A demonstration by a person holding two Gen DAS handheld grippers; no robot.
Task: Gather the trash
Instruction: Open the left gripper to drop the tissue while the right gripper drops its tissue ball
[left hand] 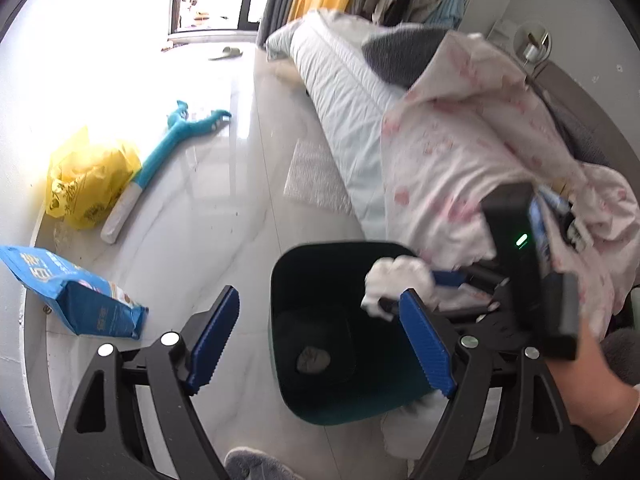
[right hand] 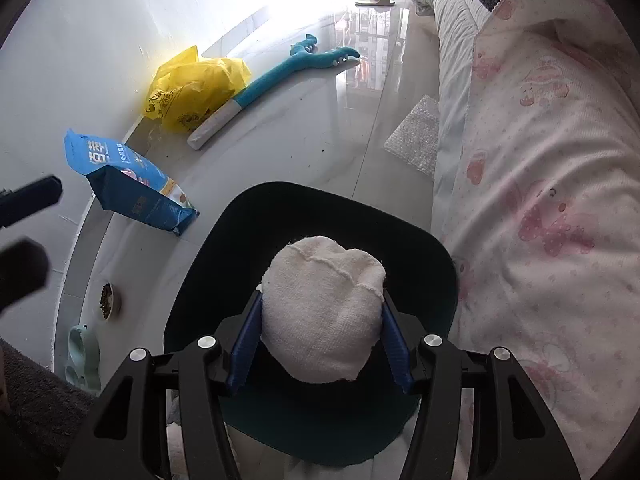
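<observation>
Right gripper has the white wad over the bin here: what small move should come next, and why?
Probably open the right gripper and let the white cloth wad drop. It is clamped between the blue pads, and both views place it above the open mouth of the dark bin, so release should land it inside. The left gripper is open, empty and beside the bin, so it need not act.

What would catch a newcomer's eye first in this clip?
The right claw is shut on a white wad of cloth, held right over the open mouth of the dark bin beside the bed. The left claw hangs open above the same bin. Along the wall lie a yellow plastic bag and a blue pouch.
</observation>
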